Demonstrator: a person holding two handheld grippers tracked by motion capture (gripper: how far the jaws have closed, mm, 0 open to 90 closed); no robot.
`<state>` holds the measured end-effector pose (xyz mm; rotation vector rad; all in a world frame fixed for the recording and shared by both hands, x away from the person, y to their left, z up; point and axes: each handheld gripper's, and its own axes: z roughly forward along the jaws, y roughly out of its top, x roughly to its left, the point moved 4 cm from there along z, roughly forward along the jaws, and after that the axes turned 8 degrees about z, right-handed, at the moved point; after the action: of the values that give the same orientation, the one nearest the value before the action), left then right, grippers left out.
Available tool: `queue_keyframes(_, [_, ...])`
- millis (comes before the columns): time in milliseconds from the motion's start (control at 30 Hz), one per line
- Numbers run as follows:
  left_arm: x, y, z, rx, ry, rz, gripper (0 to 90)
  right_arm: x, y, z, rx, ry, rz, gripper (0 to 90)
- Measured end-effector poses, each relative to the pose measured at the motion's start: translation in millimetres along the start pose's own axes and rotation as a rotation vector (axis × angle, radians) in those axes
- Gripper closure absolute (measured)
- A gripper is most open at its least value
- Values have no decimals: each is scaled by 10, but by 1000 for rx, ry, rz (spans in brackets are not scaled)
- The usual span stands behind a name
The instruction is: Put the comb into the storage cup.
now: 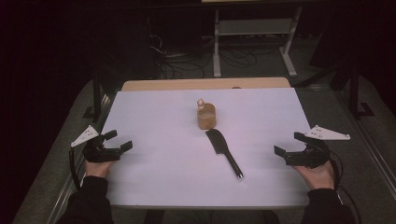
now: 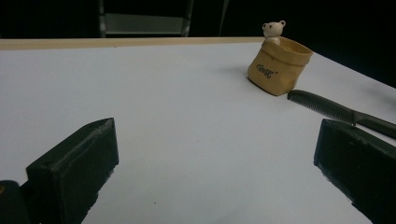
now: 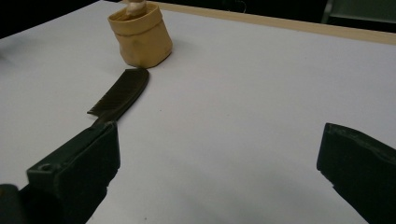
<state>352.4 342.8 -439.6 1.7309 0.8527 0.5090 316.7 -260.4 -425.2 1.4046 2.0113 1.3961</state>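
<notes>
- Both grippers — left gripper (image 1: 117,141), right gripper (image 1: 288,143) — rested near the white worktop's (image 1: 154,177) side edges, jaws apart, empty, seemingly poised to start.
- The black serrated knife (image 1: 225,152) lay mid-worktop, tip just beside the tan paper-like pouch (image 1: 206,116) — handle toward the near edge, within reach.

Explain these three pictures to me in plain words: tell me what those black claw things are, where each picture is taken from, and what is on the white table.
No robot here: a person sits at the table and holds a two-jaw tool in each hand. The high view looks down from above. In it the left gripper is at the left and the right gripper at the right.

The other two pictures come from small cameras riding on those grippers, so the black blocks at the bottom are the tool's own jaws.

On the white surface stand a small tan pouch with a toy bear peeking out, and beside it lies a dark comb with a long handle.

Both grippers stand open, holding nothing.
</notes>
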Motion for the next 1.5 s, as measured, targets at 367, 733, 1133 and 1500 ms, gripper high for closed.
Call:
queue_keyframes(367, [-9,-4,21,-2,-11,-7,0,52,31,10,10,33,-7,0])
queue_keyframes(733, [-6,0,18,-4,-6,-6,0,161,70,56,21,63,-29,0])
queue_keyframes(1133, [-9,-3,29,0,-7,-2,0,302,76,137,55,95,-61,0])
queue_keyframes(1500, [-12,-4,31,1,-8,-1,0,394,71,200,86,109,-86,0])
